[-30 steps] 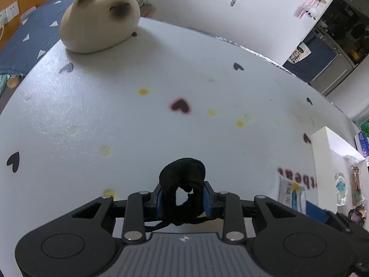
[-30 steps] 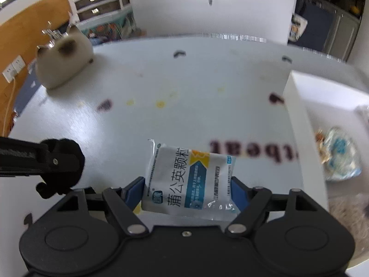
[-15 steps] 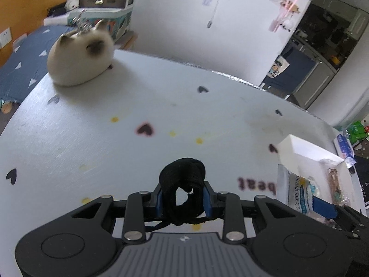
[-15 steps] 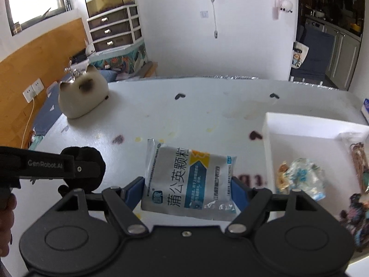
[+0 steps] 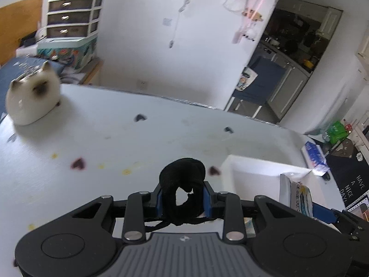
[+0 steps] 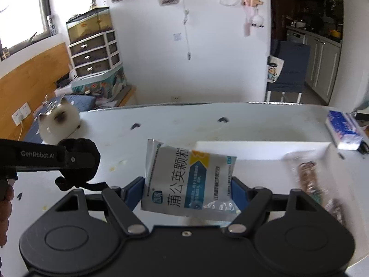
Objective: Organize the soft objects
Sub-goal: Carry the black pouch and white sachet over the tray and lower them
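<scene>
So we had both loads up off the desk (image 6: 175,127). Our left gripper (image 5: 183,198) had its jaws pinched narrow on the black scrunchie (image 5: 183,184), and our right gripper (image 6: 188,192) had wide jaws clamped on the edges of the medicine sachet (image 6: 186,180). The white tray (image 6: 258,149) sat ahead and to the right, so our right hand was nearer, sachet's long side facing it.

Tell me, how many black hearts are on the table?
2 that show clearly: one black heart near the cat plush, another black heart farther right by the table's far edge. Others may be hidden behind the tools.
</scene>
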{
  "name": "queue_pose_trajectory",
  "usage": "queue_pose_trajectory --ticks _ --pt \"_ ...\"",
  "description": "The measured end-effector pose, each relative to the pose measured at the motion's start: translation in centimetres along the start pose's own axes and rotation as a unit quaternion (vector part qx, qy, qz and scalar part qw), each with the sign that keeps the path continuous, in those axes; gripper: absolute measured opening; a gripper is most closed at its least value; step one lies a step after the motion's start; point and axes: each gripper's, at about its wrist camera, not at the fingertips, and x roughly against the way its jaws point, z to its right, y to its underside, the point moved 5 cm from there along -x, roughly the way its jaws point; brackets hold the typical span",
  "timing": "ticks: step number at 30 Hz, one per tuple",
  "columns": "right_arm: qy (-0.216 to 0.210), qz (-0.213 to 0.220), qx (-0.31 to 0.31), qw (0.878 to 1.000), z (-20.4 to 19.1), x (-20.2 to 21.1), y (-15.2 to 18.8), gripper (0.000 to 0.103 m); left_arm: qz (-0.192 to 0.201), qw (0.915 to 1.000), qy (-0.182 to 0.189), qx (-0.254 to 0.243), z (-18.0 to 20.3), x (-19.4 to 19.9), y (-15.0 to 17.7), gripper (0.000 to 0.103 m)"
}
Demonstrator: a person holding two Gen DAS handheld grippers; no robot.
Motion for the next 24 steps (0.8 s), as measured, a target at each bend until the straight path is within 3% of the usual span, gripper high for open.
queue_pose_trajectory --ticks 12,24 --pt "0.016 0.0 -0.019 1.0 9.2 -0.7 -1.4 0.079 -0.006 0.9996 0.02 -0.021 8.8 -3.9 -1.1 0.034" --pt "0.041 -0.024 -0.033 0.998 15.1 -4.1 -1.6 0.08 -0.019 0.9979 0.023 -0.057 13.5 -9.2 -3.1 0.034"
